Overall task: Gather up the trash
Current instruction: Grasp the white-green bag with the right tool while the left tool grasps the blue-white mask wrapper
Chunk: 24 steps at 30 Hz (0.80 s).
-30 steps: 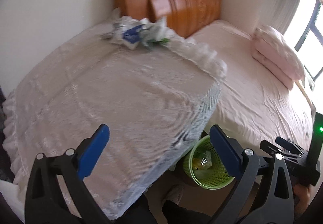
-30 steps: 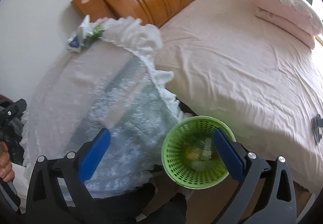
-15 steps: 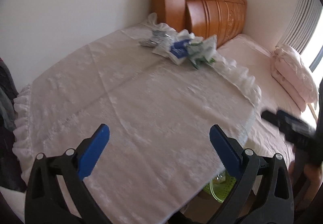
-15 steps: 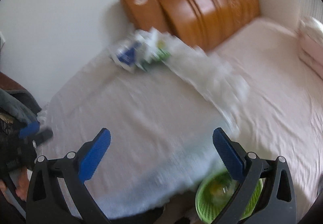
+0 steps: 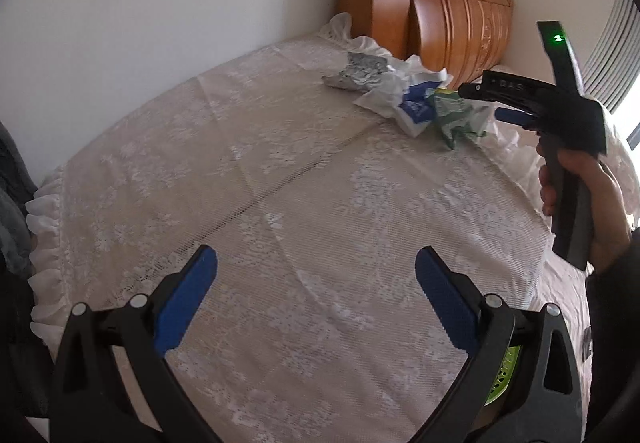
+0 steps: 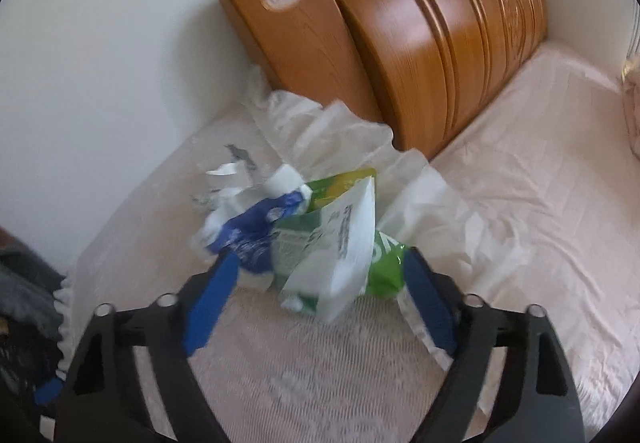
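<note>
Trash pile (image 6: 304,227) lies at the far right corner of the lace cloth (image 5: 280,203), just before the headboard (image 6: 420,43). Right gripper (image 6: 320,275) closing around the green wrapper (image 6: 384,263); pads not clearly pressing. Left gripper (image 5: 316,283) wide open, empty, over bare cloth nearer in.

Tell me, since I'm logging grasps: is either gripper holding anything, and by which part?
Nothing is gripped yet. The right gripper is closing with the green-and-white wrapper between its jaws, near its lower end. The left gripper is open, holding nothing.
</note>
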Each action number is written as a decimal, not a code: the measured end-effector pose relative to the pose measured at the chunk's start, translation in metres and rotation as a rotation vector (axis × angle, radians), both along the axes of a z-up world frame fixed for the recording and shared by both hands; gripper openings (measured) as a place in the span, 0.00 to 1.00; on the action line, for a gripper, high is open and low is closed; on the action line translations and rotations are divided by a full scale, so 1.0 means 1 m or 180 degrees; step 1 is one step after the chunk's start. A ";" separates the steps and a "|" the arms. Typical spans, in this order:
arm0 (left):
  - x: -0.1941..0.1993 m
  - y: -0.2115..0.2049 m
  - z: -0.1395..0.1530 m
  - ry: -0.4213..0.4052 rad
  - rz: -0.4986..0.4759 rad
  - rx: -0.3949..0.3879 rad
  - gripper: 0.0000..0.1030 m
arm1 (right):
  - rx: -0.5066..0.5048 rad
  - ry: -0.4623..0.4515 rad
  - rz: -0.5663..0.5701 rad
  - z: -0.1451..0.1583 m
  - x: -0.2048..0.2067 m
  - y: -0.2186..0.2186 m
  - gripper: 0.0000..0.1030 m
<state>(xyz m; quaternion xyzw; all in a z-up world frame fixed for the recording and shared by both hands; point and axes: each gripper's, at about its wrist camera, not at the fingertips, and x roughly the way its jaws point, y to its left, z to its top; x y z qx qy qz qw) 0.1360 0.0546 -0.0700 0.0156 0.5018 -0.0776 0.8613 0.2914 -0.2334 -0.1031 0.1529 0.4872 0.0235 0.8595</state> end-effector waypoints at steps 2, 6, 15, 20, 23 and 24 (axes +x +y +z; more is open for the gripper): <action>0.004 0.003 -0.002 0.0008 0.0023 0.0000 0.92 | 0.0104 0.0115 0.0002 -0.009 0.008 -0.002 0.40; 0.012 0.006 -0.003 0.0018 0.0053 -0.0038 0.92 | 0.0254 0.0116 -0.0003 -0.012 0.002 -0.003 0.38; 0.046 -0.023 -0.004 -0.0150 -0.0244 -0.0012 0.92 | 0.0480 -0.0106 -0.0069 0.023 -0.049 -0.014 0.38; 0.091 -0.061 -0.014 -0.0268 -0.0583 0.0026 0.92 | 0.0442 -0.0101 -0.0161 0.038 -0.108 -0.029 0.38; 0.122 -0.090 -0.024 -0.0327 -0.0768 0.0117 0.92 | 0.0417 -0.0026 -0.0245 0.040 -0.141 -0.039 0.38; 0.136 -0.101 -0.029 -0.0308 -0.0812 0.0113 0.92 | 0.0419 0.0002 -0.0284 0.039 -0.152 -0.042 0.38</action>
